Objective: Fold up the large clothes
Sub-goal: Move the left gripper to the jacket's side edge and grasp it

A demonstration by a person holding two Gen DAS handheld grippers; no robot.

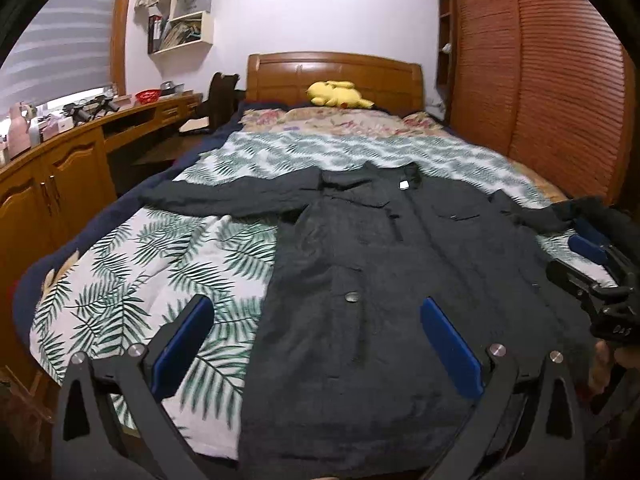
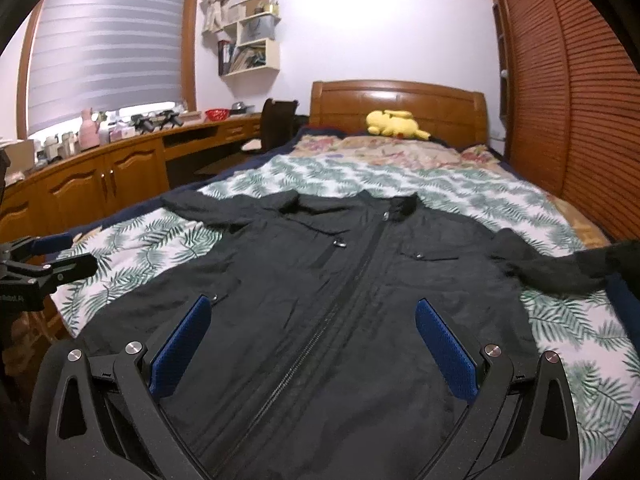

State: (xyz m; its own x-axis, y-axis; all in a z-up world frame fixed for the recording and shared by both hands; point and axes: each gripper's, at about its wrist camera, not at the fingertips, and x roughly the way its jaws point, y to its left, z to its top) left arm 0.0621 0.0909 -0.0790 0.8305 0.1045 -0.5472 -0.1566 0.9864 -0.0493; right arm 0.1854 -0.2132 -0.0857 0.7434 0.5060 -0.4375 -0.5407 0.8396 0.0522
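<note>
Left wrist view shows me the dark jacket spread flat on the bed, zipper up, sleeves out sideways. My left tool hovers over its hem, fingers apart; my right tool likewise, apparently touching nothing.

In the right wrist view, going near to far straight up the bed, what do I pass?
right gripper → black jacket → leaf-print blanket → floral bedding → yellow plush toy → wooden headboard.
</note>
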